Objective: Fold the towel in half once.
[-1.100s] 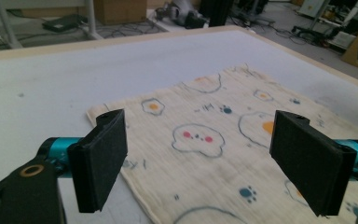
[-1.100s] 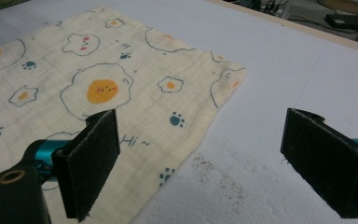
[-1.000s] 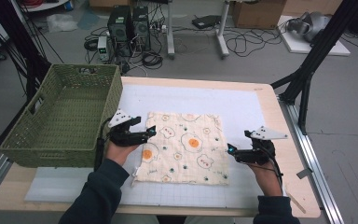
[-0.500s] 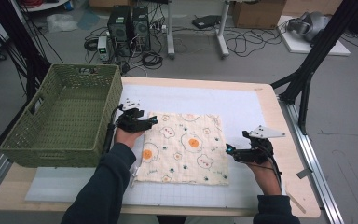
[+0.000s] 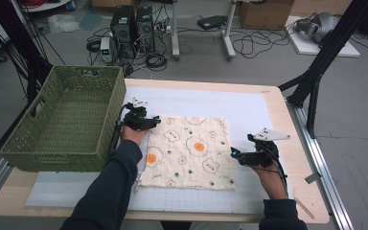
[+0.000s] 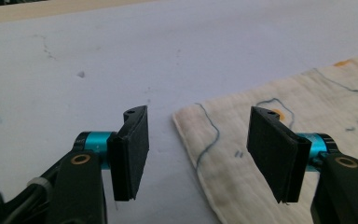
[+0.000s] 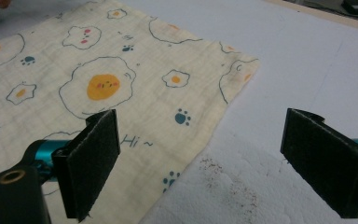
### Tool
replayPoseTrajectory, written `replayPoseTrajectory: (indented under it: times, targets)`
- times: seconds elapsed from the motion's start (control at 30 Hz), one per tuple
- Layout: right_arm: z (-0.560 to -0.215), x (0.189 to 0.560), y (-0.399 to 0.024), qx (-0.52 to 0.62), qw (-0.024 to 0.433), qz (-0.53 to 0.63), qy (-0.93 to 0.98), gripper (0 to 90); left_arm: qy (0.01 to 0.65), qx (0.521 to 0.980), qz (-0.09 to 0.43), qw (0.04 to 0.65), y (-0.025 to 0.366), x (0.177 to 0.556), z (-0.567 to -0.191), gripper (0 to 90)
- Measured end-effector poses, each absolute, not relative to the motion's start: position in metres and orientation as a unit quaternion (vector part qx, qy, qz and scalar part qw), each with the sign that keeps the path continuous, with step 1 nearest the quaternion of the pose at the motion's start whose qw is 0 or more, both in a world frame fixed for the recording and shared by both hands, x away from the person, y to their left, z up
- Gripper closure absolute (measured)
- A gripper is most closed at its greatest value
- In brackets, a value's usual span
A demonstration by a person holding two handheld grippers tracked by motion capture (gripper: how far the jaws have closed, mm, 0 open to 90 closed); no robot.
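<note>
A cream cloth (image 5: 191, 151) printed with fried eggs and paw marks lies flat on the white mat. My left gripper (image 5: 155, 120) sits low at the cloth's far left corner. In the left gripper view that corner of the cloth (image 6: 223, 163) lies between the jaws of my left gripper (image 6: 198, 140). The jaws have just been closing, but the pads (image 6: 133, 154) stand clear of the fabric. My right gripper (image 5: 233, 153) rests at the cloth's right edge. In the right gripper view my right gripper (image 7: 200, 163) stands wide open astride that edge of the cloth (image 7: 121, 70).
A green wicker basket (image 5: 62, 120) stands at the table's left, close beside my left forearm. The white mat (image 5: 249, 105) covers most of the wooden table (image 5: 297, 143). Computers, cables and black frame legs are on the floor beyond the far edge.
My left gripper has slid away from me along the cloth's left edge to its far corner and sunk a little, with its jaws narrower. The right gripper has kept still.
</note>
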State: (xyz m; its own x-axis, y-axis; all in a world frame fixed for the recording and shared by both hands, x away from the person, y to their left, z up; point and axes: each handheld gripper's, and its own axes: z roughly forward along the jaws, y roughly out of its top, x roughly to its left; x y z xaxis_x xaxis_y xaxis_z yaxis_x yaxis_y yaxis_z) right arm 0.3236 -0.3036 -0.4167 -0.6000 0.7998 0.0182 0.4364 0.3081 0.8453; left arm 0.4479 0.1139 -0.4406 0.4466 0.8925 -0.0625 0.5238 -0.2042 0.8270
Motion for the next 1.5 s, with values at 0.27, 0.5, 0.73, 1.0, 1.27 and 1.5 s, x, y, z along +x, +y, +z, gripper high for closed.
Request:
replayPoseTrajectory:
  times: [0.27, 0.5, 0.73, 1.0, 1.27, 1.5]
  targets:
    - [-0.416, 0.331, -0.302, 0.388, 0.207, 0.428, 0.790, 11.1, 0.460, 0.768, 0.219, 0.389, 0.106, 0.457, -0.451, 49.3]
    - [-0.415, 0.351, -0.302, 0.394, 0.194, 0.414, 0.797, 11.1, 0.434, 0.784, 0.225, 0.384, 0.100, 0.454, -0.451, 67.3]
    - [-0.411, 0.385, -0.293, 0.401, 0.187, 0.401, 0.802, 11.1, 0.434, 0.782, 0.211, 0.394, 0.100, 0.454, -0.451, 85.0]
    - [-0.420, 0.436, -0.280, 0.423, 0.187, 0.357, 0.811, 16.9, 0.442, 0.775, 0.199, 0.405, 0.104, 0.454, -0.450, 86.2]
    - [-0.433, 0.464, -0.263, 0.423, 0.179, 0.330, 0.825, 26.7, 0.444, 0.769, 0.191, 0.419, 0.107, 0.455, -0.450, 86.0]
    - [-0.439, 0.469, -0.254, 0.414, 0.161, 0.327, 0.834, 60.1, 0.451, 0.761, 0.184, 0.429, 0.110, 0.455, -0.448, 86.0]
